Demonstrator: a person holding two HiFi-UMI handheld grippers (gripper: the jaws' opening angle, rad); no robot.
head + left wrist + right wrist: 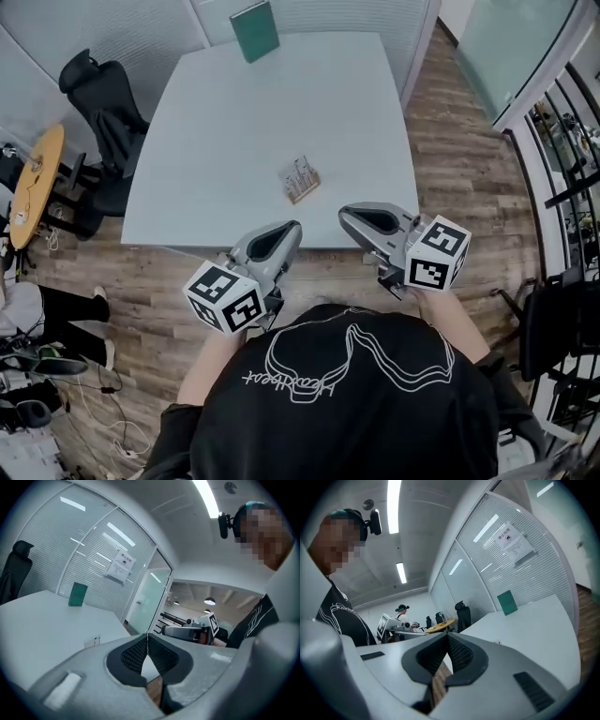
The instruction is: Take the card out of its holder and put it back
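Head view alone takes in the whole bench (187, 141): wooden card holder (301, 180) near the close edge, cards upright in it, green book (254, 30) leaning at the far edge. From the two gripper views, only a low skim across the bench top, the holder too small to read, ribbed glass walls behind. Holder's long axis slanted across the bench, lower left to upper right in head view; cards pointing up. Left tongs (292, 228) and right tongs (345, 214) held about level just short of the bench edge, tips angled inward toward the holder, marker cubes close to the chest. Both pairs pressed fully together, nothing gripped.
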